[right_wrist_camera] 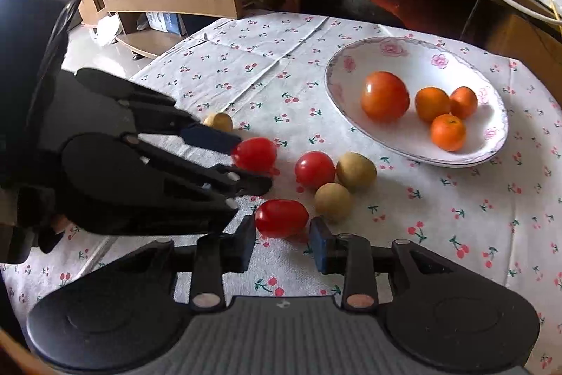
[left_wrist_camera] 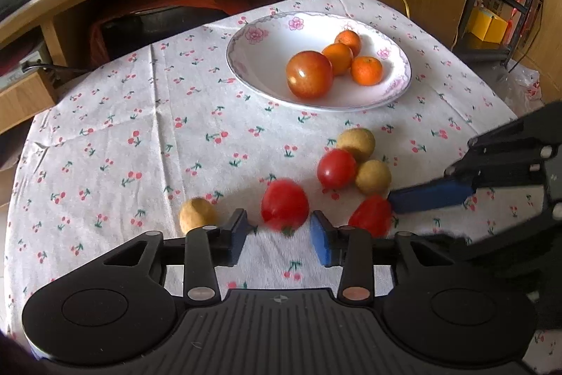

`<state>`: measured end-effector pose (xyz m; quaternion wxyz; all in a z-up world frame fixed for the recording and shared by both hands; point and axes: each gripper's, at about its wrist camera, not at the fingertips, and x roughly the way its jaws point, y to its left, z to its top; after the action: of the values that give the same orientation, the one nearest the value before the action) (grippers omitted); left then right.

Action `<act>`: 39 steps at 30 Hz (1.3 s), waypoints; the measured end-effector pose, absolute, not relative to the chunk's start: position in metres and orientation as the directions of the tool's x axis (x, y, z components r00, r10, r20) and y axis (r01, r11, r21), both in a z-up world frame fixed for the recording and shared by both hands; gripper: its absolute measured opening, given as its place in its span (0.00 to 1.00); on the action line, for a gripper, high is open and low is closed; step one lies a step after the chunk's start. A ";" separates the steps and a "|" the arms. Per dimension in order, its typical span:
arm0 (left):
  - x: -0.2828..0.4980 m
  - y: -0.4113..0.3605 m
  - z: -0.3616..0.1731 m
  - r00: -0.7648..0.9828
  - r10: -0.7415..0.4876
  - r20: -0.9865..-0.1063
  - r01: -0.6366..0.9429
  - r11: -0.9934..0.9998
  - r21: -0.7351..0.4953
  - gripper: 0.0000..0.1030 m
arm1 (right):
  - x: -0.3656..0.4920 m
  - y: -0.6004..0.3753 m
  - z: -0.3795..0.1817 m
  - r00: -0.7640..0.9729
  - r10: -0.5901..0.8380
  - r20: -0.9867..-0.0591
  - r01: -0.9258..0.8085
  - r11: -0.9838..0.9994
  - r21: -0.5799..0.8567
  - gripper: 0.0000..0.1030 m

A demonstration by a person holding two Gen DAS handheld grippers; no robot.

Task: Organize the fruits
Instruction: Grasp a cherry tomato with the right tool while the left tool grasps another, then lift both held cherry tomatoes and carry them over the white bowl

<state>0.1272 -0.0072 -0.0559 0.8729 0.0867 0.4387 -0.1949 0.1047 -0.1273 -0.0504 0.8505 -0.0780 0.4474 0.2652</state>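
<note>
My left gripper stands released, jaws spread around a cherry tomato low in frame; my right gripper likewise brackets another tomato, ungrasped.

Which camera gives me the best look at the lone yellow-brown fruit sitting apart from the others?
The left wrist view: the lone fruit shows nearly whole beside the left hand-held gripper. In the right wrist view it is mostly hidden behind that gripper.
</note>
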 end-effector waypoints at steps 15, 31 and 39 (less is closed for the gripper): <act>0.126 -0.013 -0.054 0.533 -0.252 -0.808 0.420 0.907 -0.005 0.36 | 0.097 -0.138 -0.038 0.486 0.346 -0.802 -0.477 0.875 0.089 0.32; 0.123 -0.020 -0.040 0.559 -0.272 -0.783 0.420 0.907 -0.015 0.36 | 0.105 -0.154 -0.023 0.560 0.309 -0.769 -0.393 0.916 0.082 0.32; 0.126 -0.030 -0.031 0.578 -0.279 -0.767 0.422 0.907 -0.012 0.36 | 0.113 -0.161 -0.015 0.594 0.289 -0.751 -0.356 0.931 0.076 0.32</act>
<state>0.1265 -0.0300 -0.0305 0.8841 0.0862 0.4142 -0.1983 0.1128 -0.1609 -0.0149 0.8918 -0.0409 0.4126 0.1809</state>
